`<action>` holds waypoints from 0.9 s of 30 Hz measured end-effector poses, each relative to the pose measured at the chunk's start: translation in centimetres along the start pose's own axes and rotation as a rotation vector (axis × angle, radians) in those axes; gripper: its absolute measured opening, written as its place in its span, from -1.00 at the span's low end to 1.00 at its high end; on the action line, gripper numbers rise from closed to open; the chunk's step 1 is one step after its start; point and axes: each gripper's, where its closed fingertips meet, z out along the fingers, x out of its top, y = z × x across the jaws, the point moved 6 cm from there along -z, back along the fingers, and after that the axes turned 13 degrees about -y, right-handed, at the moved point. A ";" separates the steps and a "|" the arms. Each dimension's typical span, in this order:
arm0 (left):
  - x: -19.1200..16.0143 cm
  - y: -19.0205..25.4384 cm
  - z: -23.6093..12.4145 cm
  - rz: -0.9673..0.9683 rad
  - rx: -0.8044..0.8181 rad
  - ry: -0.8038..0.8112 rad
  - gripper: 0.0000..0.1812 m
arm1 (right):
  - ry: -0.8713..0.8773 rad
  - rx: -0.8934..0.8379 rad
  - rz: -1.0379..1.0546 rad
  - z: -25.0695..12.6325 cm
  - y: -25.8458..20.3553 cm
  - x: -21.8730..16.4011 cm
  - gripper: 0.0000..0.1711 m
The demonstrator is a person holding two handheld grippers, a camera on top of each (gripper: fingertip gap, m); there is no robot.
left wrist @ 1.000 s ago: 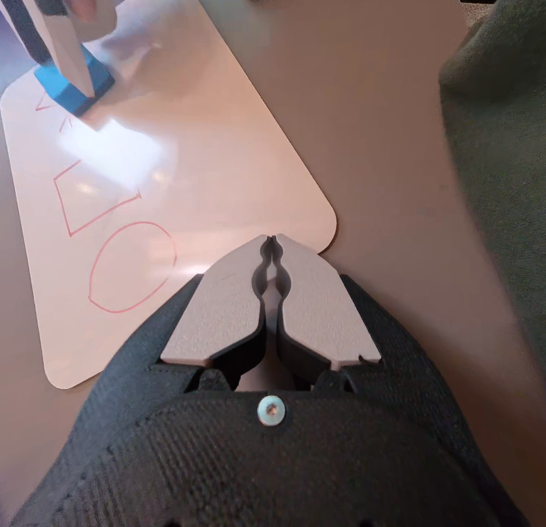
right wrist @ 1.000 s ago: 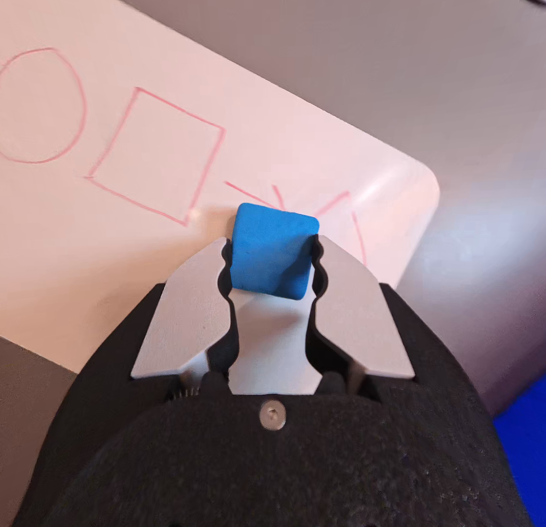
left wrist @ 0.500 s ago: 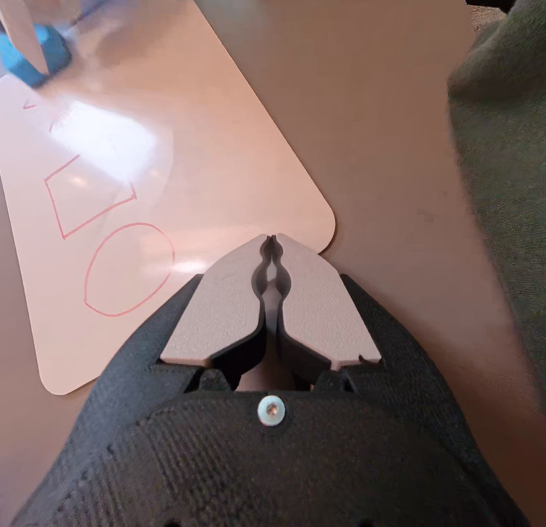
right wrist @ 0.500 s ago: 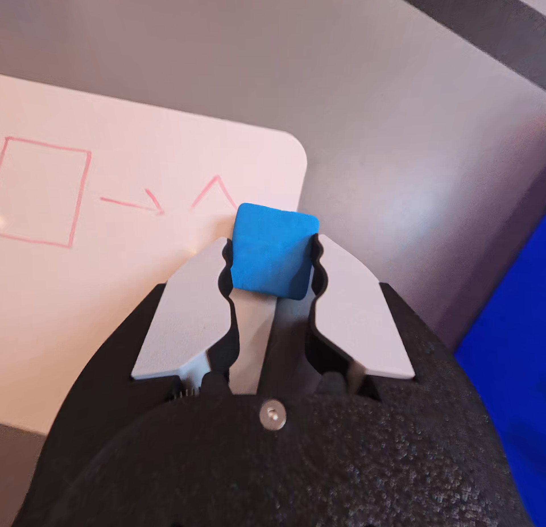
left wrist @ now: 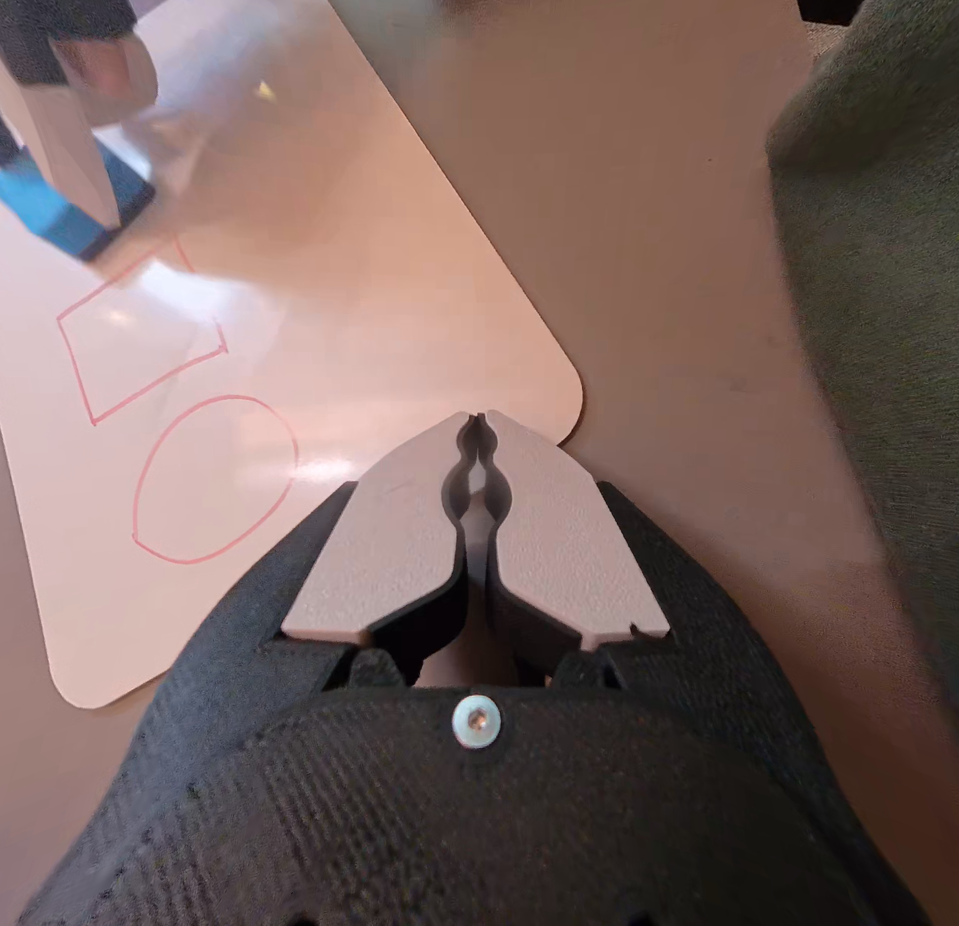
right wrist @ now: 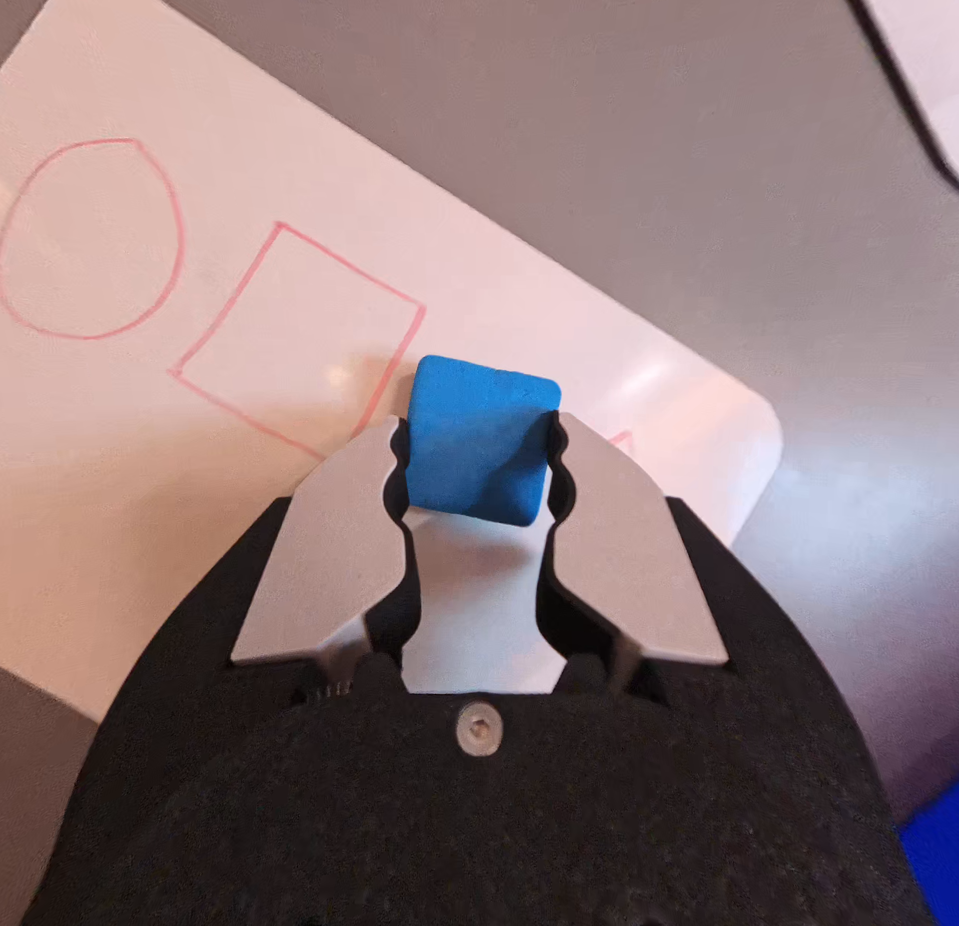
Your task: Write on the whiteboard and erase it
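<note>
Clamped between the right gripper's (right wrist: 477,428) fingers, the blue eraser (right wrist: 480,439) sits on the whiteboard (right wrist: 259,122) at the red square's (right wrist: 296,330) corner, so it wants flat, overlapping strokes toward the circle (right wrist: 91,239), while the left gripper (left wrist: 480,423), fingertips together, pins the board's near corner.

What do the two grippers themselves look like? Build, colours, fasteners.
Both match: the left gripper and the right gripper each have a rounded black textured body, two flat pale grey fingers with wavy black-lined inner edges, and one silver hex screw centred. No cables visible.
</note>
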 end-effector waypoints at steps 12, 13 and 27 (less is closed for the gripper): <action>0.1 -0.1 0.0 -0.008 0.001 -0.017 -1.00 | 0.036 0.043 -0.017 1.0 -0.7 1.9 -0.39; 0.1 -0.1 0.0 -0.006 0.002 -0.019 -1.00 | 0.052 0.021 0.075 1.0 2.2 1.4 -0.39; -0.1 -0.2 0.0 -0.006 0.023 -0.027 -1.00 | 0.050 0.046 0.036 0.9 0.7 0.8 -0.40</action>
